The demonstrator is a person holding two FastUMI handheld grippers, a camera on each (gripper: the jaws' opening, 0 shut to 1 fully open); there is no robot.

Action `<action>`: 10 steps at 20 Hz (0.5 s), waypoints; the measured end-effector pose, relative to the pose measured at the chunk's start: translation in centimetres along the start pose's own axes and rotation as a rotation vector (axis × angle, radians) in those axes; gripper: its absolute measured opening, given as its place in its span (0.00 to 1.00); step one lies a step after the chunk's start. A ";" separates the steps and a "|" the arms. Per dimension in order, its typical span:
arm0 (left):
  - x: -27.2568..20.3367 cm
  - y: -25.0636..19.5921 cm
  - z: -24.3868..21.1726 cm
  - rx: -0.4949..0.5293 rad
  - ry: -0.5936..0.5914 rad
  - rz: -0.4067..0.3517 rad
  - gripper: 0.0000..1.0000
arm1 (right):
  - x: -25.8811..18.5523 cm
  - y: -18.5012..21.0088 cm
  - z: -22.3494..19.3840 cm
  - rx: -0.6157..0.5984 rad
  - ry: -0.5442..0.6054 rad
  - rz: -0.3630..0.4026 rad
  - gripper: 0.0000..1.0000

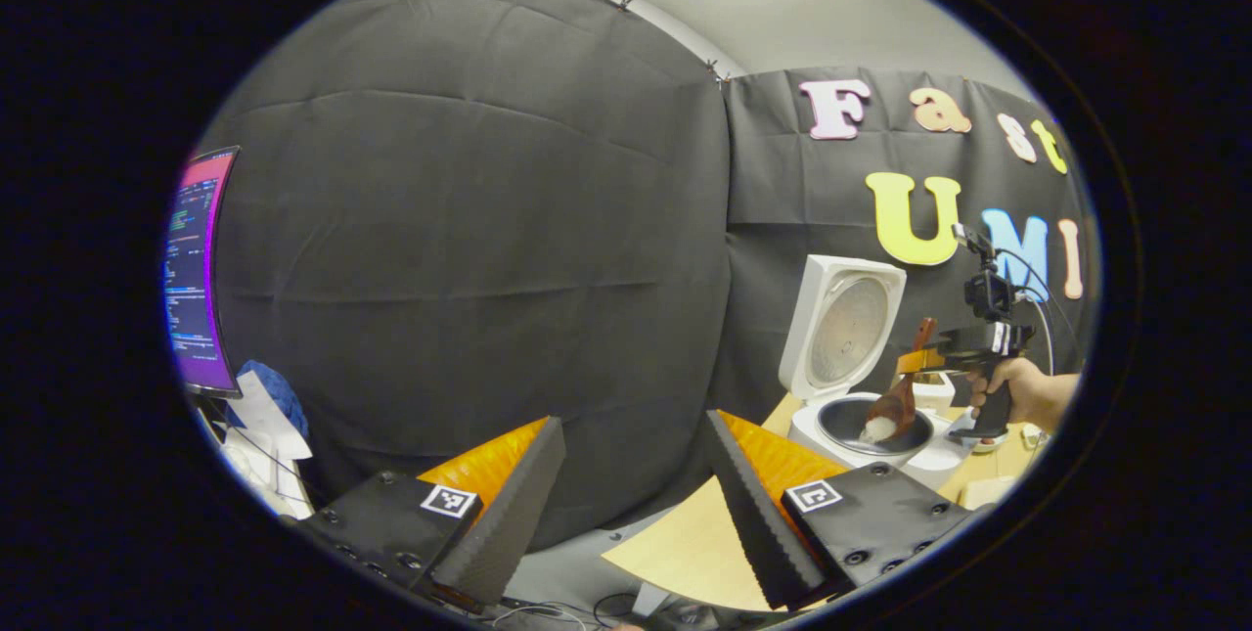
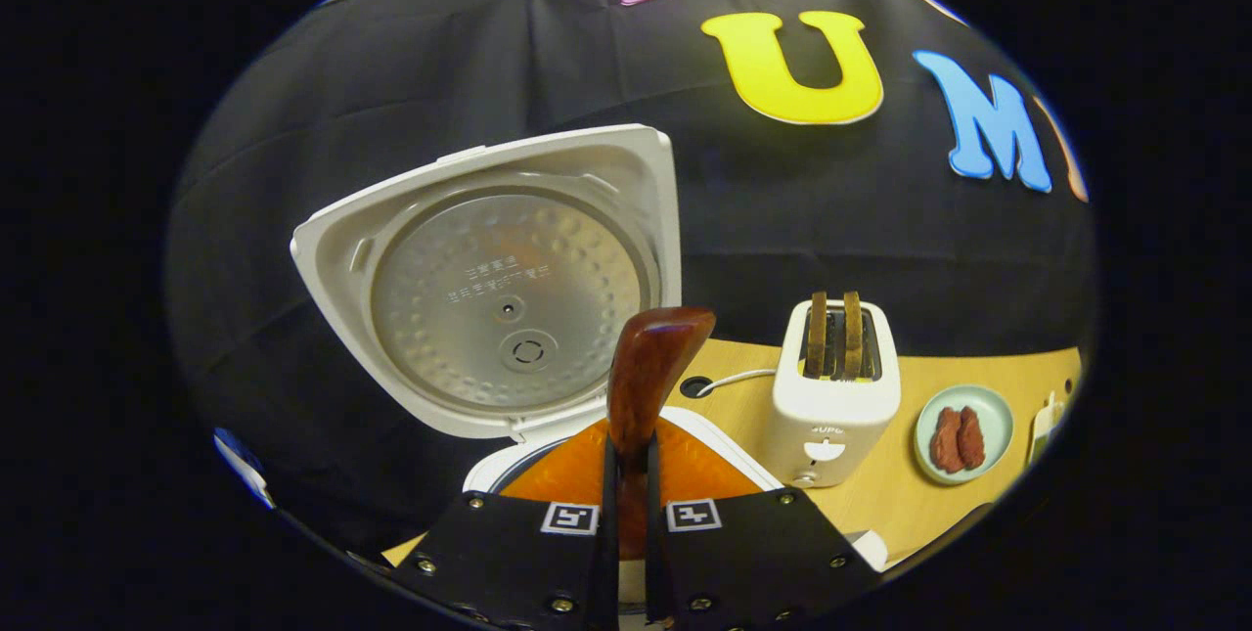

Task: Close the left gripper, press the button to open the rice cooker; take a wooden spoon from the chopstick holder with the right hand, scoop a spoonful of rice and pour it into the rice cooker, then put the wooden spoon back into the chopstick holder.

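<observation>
Right claw (image 2: 626,514) clamps the wooden spoon (image 1: 895,401), bowl tilted down (rice showing) over the open rice cooker (image 1: 861,416); left claw (image 1: 636,504) gapes apart.

Even overhead light, sharp focus (strong fisheye bending at edges).

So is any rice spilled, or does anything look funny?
Nothing stands out. The rice cooker has its lid up, and the right hand-held gripper holds the wooden spoon tipped over the pot with rice at its bowl. I see no rice on the table.
</observation>
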State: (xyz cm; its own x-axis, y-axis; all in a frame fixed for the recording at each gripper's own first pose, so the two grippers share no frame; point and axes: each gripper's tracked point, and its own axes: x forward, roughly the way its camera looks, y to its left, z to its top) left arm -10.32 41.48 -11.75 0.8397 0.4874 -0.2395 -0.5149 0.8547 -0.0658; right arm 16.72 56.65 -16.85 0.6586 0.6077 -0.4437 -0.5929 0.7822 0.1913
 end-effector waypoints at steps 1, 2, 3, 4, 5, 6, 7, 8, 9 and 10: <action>0.0 -0.1 0.1 -0.004 -0.001 -0.003 0.99 | -0.2 0.2 0.4 -0.058 -0.006 -0.004 0.11; 0.0 -0.2 0.2 -0.006 -0.002 -0.006 0.99 | -0.4 0.3 0.7 -0.118 -0.013 -0.008 0.11; 0.2 -0.4 0.3 -0.006 -0.004 -0.010 0.99 | -0.5 0.4 1.0 -0.183 -0.023 -0.015 0.11; 0.4 -0.6 0.1 -0.003 -0.005 -0.014 0.99 | -0.9 0.4 1.3 -0.251 -0.035 -0.022 0.11; 0.5 -0.8 0.0 0.000 -0.008 -0.015 0.99 | -1.0 0.5 1.6 -0.318 -0.048 -0.031 0.11; 0.4 -0.8 0.1 0.004 -0.008 -0.016 0.99 | -1.3 0.4 1.9 -0.386 -0.064 -0.046 0.11; 0.5 -0.9 0.3 0.007 -0.009 -0.018 0.99 | -1.7 0.2 2.3 -0.449 -0.082 -0.062 0.11; 0.7 -1.1 0.3 0.007 -0.011 -0.022 1.00 | -2.0 0.2 2.6 -0.501 -0.096 -0.077 0.11; 0.8 -1.4 0.5 0.006 -0.014 -0.027 0.99 | -2.2 0.4 2.5 -0.535 -0.103 -0.084 0.11; 0.8 -1.6 0.5 0.006 -0.015 -0.031 0.99 | -2.3 0.5 2.4 -0.549 -0.100 -0.081 0.11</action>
State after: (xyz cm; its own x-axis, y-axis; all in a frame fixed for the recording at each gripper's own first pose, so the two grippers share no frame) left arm -8.69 40.58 -11.35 0.8576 0.4637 -0.2225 -0.4880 0.8703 -0.0669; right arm 16.02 55.93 -13.62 0.7368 0.5798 -0.3479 -0.6753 0.6568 -0.3356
